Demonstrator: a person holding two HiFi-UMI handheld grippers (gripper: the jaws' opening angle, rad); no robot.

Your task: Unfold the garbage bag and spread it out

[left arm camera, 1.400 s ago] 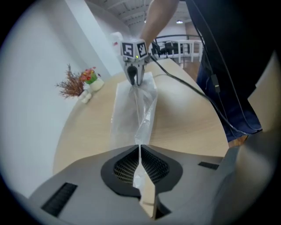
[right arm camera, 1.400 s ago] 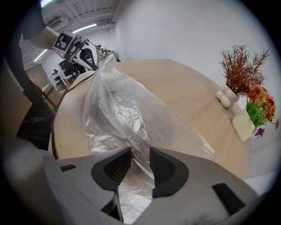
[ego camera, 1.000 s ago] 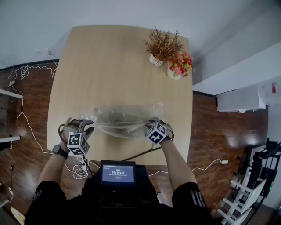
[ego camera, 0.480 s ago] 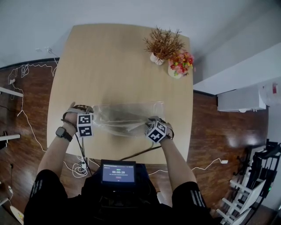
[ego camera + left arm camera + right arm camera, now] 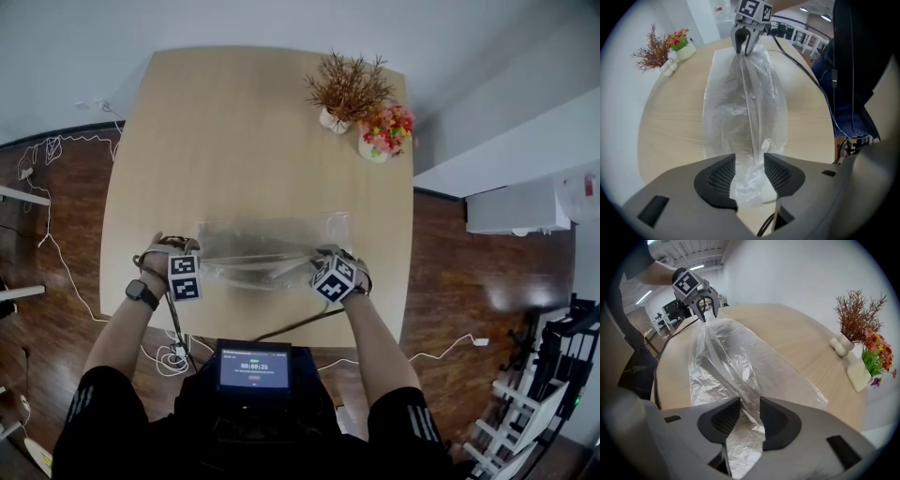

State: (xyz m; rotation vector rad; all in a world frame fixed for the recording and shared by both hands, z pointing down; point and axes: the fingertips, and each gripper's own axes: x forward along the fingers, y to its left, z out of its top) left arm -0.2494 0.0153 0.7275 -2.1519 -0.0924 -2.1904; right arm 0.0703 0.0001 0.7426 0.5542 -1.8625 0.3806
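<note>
Bag [image 5: 267, 250] is stretched across the near part of the table [image 5: 234, 131], running 9 to 3 o'clock between my two grippers. Right gripper [image 5: 750, 414], at the 3 o'clock end, is clamped on a bunched edge. Left gripper [image 5: 749, 169], at the 9 o'clock end, has its jaws opening, with crumpled plastic in the gap. Dried-plant vase [image 5: 343, 94] and flower pot [image 5: 382, 136] sit at 1 o'clock, well apart from the bag

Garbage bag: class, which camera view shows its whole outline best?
The head view: the garbage bag lies on the table, seen end to end. The left and right gripper views show it close and foreshortened lengthwise, creases clear, far end small.
</note>
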